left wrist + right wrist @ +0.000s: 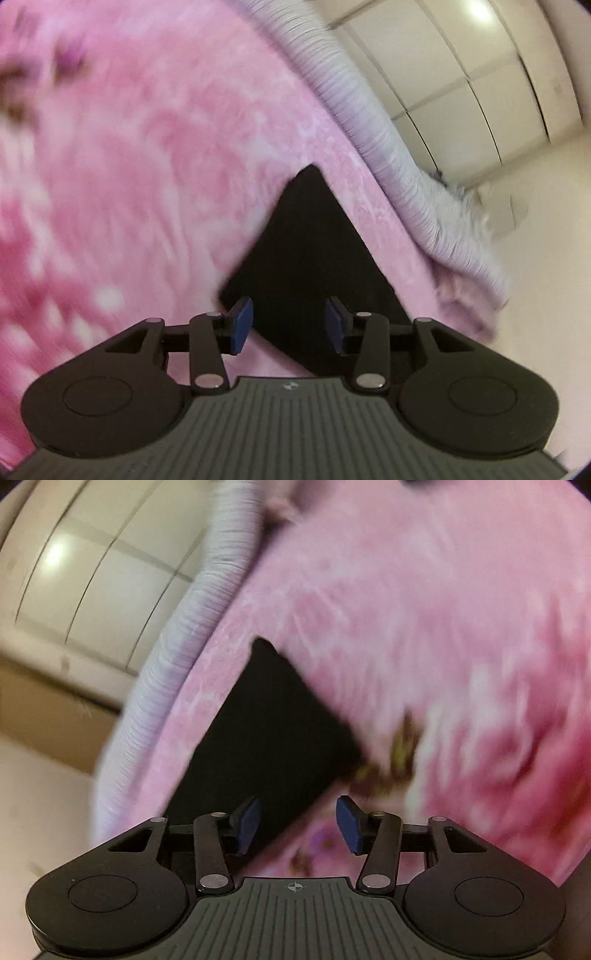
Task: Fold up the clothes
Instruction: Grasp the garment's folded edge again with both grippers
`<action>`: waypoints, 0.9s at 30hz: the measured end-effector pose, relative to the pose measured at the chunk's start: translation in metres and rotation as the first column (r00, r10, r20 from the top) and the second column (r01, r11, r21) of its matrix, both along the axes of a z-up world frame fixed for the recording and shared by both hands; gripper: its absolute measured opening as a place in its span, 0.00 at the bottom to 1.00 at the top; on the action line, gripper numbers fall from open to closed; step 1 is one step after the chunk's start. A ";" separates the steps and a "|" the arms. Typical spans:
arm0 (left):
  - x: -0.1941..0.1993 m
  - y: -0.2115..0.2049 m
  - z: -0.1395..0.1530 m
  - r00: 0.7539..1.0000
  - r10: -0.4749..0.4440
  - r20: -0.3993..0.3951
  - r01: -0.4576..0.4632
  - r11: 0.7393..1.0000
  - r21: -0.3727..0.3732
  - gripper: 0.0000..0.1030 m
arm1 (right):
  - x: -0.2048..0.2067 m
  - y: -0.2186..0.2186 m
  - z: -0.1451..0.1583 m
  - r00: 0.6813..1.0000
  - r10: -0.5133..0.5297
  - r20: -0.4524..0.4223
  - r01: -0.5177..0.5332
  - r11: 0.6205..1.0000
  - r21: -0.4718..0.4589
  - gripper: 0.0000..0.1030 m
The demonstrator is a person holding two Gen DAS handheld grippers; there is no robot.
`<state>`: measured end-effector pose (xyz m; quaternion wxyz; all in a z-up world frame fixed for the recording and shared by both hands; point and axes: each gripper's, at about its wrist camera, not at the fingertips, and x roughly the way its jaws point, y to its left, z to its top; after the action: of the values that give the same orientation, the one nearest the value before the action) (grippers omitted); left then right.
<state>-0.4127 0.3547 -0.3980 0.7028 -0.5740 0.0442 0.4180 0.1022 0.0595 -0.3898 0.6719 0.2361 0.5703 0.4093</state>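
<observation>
Left wrist: left tool (289, 322) released above black garment (310, 251); right tool (298, 821) released, possibly floral print (391, 760).

Light: bright, even indoor light.
Glare: white hotspot on the glossy wardrobe doors (476, 85).
Blur: pink blanket (147, 184) heavily motion-smeared in both views.
Edges: fisheye bending, dark corner vignette.

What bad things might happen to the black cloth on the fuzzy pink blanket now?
1. Both the left gripper and the right gripper are open with nothing pinched, so the black cloth may unfold.
2. The cloth lies near the edge of the pink blanket, so a nudge might push it off.
3. Blurry views suggest fast movement; a finger might snag the fuzz.
</observation>
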 end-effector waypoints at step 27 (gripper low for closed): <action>0.025 -0.002 -0.026 0.972 0.202 0.121 -0.191 0.976 -0.102 0.54 | 0.000 0.022 -0.016 0.992 -0.123 -0.002 0.123 0.992 0.035 0.40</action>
<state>-0.3875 0.3529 -0.4241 0.6328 -0.6326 -0.0403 0.4446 0.1023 0.0814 -0.4060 0.6916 0.2825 0.5475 0.3769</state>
